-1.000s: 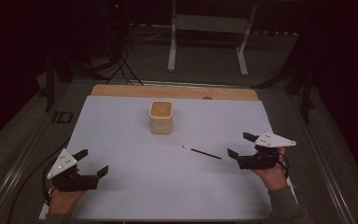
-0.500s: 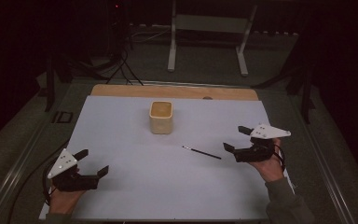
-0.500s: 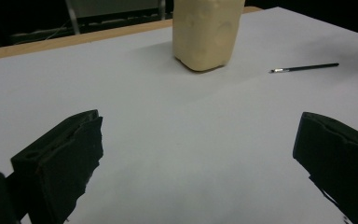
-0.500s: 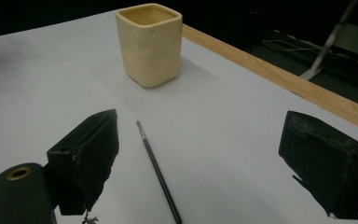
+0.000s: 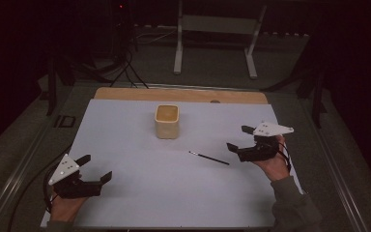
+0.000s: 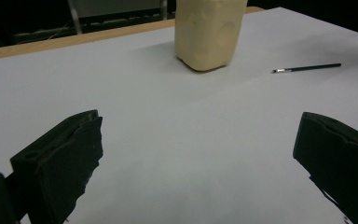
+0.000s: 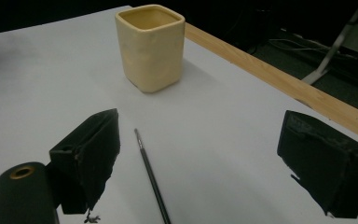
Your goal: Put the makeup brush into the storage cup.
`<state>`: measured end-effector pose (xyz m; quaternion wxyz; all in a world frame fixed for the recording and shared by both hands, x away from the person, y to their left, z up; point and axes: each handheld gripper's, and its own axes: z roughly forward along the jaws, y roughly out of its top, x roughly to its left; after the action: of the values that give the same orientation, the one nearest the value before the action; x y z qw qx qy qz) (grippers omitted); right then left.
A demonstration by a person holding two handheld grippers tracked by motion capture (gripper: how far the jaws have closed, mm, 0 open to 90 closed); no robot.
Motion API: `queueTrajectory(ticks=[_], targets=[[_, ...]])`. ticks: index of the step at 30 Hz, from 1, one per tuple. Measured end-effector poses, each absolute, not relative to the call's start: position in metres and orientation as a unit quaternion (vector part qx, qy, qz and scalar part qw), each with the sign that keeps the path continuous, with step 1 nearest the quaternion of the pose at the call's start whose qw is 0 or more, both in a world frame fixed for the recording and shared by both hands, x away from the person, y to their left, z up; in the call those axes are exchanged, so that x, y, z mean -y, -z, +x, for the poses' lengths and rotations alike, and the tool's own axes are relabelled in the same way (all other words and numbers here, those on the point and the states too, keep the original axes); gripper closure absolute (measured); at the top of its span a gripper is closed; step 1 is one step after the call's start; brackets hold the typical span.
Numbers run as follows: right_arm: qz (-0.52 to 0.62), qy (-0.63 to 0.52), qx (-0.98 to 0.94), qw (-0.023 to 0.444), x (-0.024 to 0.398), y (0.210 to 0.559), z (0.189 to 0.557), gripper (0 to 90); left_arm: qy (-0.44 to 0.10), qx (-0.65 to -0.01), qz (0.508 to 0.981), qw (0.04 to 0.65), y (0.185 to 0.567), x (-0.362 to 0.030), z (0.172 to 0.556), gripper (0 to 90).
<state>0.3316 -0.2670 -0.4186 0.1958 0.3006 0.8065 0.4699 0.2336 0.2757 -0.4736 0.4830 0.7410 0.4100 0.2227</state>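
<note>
A cream square cup (image 5: pixel 167 121) stands upright on the white sheet (image 5: pixel 125 125), toward the back middle. A thin black paintbrush (image 5: pixel 209 158) lies flat in front and to the right of it. My right gripper (image 5: pixel 238 138) hovers open just right of the brush, whose handle (image 7: pixel 151 179) lies between its jaws in the right gripper view, with the cup (image 7: pixel 151 46) beyond. My left gripper (image 5: pixel 95 167) rests open at the front left, empty; its view has the cup (image 6: pixel 209 32) and the brush (image 6: pixel 306 68) farther off.
A wooden board edge (image 5: pixel 183 95) runs along the sheet's far side. A metal stand (image 5: pixel 215 43) and cables (image 5: pixel 125 67) sit on the dark floor behind. The sheet between the grippers is bare.
My right gripper has moved left and slightly forward toward the paintbrush. The left gripper, cup and brush have stayed put.
</note>
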Motion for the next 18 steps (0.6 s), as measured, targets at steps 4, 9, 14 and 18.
queueTrajectory(ticks=[4,9,14,18], targets=[[0.296,-0.465,-0.812,0.192,0.263,0.419,0.336,13.0,-0.222,-0.409,0.742,0.483,0.474,-0.275,0.234,2.1],[0.292,-0.461,-0.817,0.188,0.258,0.418,0.339,13.0,-0.222,-0.409,0.742,0.482,0.474,-0.275,0.234,2.1],[0.288,-0.462,-0.819,0.185,0.253,0.417,0.342,13.0,-0.222,-0.409,0.743,0.481,0.474,-0.275,0.234,2.1],[0.284,-0.46,-0.821,0.183,0.248,0.415,0.344,13.0,-0.222,-0.408,0.742,0.483,0.474,-0.275,0.234,2.1]])
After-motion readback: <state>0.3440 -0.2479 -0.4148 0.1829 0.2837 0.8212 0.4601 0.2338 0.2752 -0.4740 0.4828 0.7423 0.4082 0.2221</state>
